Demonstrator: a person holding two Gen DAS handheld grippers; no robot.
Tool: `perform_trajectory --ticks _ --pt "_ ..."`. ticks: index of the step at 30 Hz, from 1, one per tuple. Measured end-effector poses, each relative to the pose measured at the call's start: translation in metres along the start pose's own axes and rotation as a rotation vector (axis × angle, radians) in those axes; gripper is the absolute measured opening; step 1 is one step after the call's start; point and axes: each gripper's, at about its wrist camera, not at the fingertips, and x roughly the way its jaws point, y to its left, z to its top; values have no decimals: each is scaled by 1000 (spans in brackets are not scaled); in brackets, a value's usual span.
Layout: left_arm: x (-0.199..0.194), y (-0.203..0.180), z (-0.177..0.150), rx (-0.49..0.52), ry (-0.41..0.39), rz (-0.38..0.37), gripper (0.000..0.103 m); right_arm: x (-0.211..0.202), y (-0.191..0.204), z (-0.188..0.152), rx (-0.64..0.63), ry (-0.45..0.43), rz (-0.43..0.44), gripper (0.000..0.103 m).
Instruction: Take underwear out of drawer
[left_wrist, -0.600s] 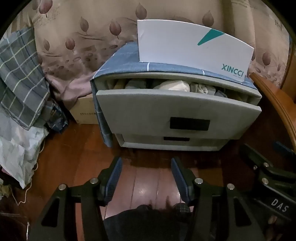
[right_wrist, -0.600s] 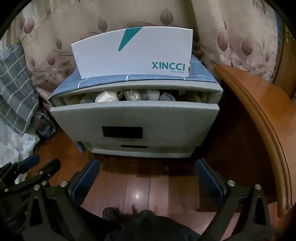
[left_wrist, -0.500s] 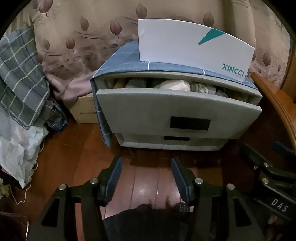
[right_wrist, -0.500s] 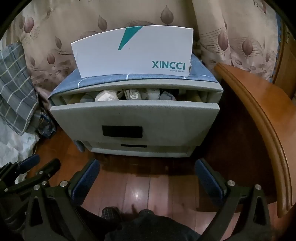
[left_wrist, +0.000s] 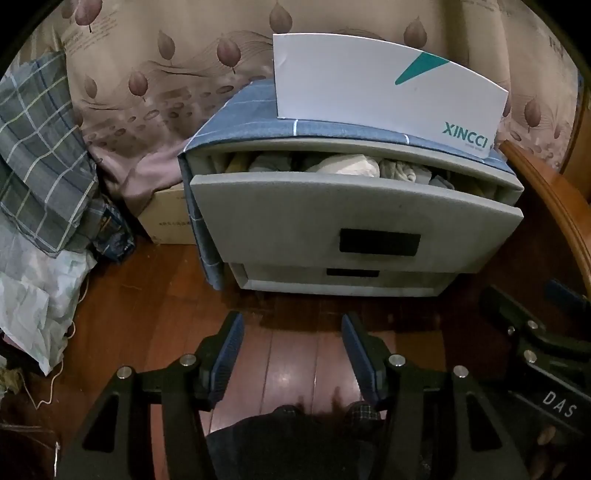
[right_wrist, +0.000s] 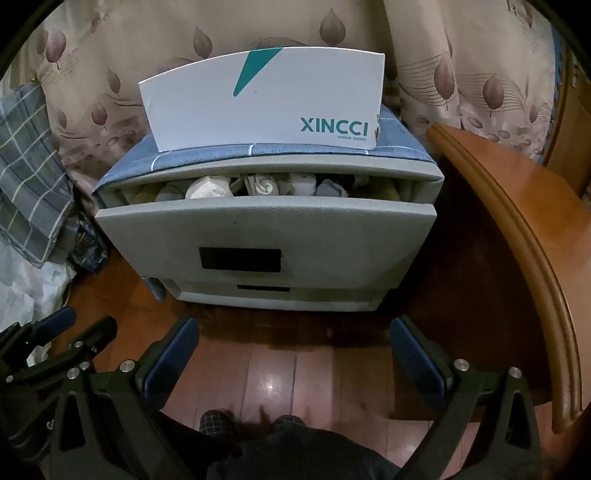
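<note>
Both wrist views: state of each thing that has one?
top drawer: partly pulled out, full of rolled clothes
bottom drawer: shut
shoe box: closed, on top of the cabinet
left gripper: open, empty, above the floor
right gripper: open wide, empty

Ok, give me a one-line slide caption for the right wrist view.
Open right gripper faces the grey plastic top drawer, ajar and stuffed with rolled underwear, beneath a white XINCCI shoebox.

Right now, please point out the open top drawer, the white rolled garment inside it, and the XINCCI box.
top drawer (right_wrist: 266, 225): right wrist view, front panel.
white rolled garment (right_wrist: 208, 187): right wrist view, its middle.
XINCCI box (right_wrist: 266, 107): right wrist view, front face.
</note>
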Motion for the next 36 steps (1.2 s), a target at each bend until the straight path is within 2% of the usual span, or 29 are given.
perform_trajectory --ticks 36 --pt "1 2 1 -6 13 3 56 -2 -1 0 -5 6 -1 102"
